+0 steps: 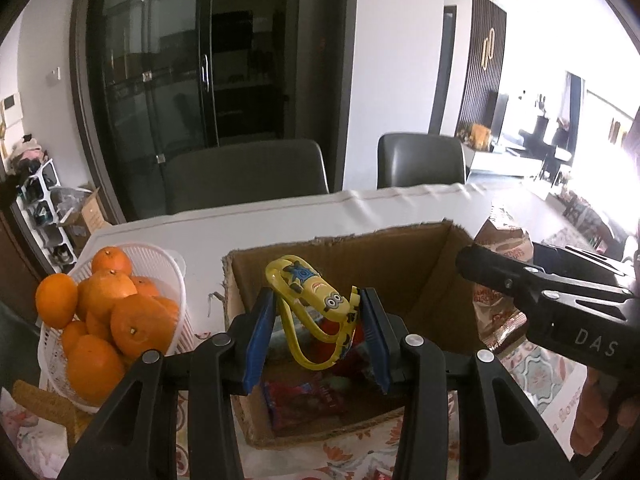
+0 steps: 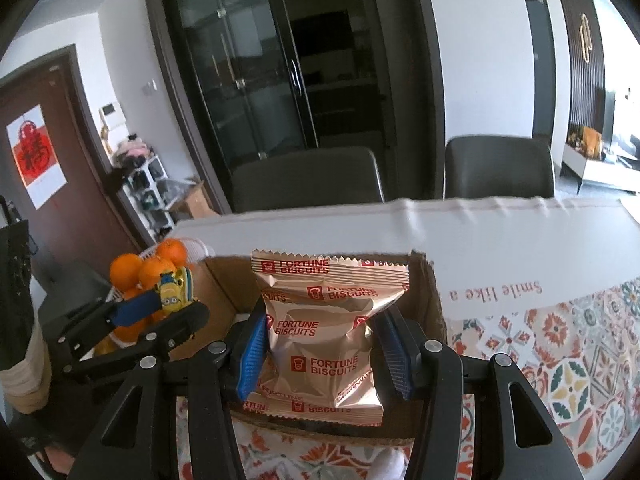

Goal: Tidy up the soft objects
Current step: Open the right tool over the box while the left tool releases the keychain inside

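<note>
Over the cardboard box (image 1: 360, 256), left tool (image 1: 316, 340) clamps the minion toy (image 1: 316, 300); right tool (image 2: 326, 354) clamps the biscuit packet (image 2: 324, 332).

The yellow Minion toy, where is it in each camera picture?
Left wrist: yellow Minion toy sits in the middle, pinched in the left claw above the cardboard box.
Right wrist: the toy is small, at the left, before the oranges.
Shared landmark: the cardboard box.
</note>
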A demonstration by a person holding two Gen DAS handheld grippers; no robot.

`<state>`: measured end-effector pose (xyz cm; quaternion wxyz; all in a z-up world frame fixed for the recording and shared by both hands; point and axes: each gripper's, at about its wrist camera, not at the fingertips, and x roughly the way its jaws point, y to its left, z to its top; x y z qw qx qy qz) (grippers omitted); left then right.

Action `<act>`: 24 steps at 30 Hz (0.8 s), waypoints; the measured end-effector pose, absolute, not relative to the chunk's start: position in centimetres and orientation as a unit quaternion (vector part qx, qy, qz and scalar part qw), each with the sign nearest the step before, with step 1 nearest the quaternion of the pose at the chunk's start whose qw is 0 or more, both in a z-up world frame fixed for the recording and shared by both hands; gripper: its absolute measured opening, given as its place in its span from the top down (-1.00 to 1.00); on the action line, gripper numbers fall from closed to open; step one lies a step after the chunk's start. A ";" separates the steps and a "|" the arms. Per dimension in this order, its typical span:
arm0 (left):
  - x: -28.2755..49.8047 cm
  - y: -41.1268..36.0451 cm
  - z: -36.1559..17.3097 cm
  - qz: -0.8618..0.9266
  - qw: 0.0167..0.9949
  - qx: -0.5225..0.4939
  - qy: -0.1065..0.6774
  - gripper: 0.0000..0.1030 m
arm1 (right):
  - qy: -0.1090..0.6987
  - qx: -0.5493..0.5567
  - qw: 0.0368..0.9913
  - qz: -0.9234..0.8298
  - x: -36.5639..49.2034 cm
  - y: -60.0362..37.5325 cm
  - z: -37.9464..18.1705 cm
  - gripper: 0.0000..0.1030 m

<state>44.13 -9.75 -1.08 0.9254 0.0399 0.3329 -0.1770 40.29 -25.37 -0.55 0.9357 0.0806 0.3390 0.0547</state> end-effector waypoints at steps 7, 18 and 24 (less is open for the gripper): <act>45.1 -10.4 -2.9 -0.178 0.915 0.052 0.357 0.16 | 0.373 0.079 0.922 0.062 41.8 -25.6 -2.4 -0.02; 45.3 -10.5 -4.0 -0.177 0.908 0.066 0.373 -0.19 | 0.398 0.067 0.912 0.071 42.7 -24.8 -3.0 -0.43; 44.6 -10.1 -3.5 -0.173 0.912 0.071 0.365 -0.24 | 0.376 0.058 0.923 0.055 41.8 -24.7 -2.1 -0.46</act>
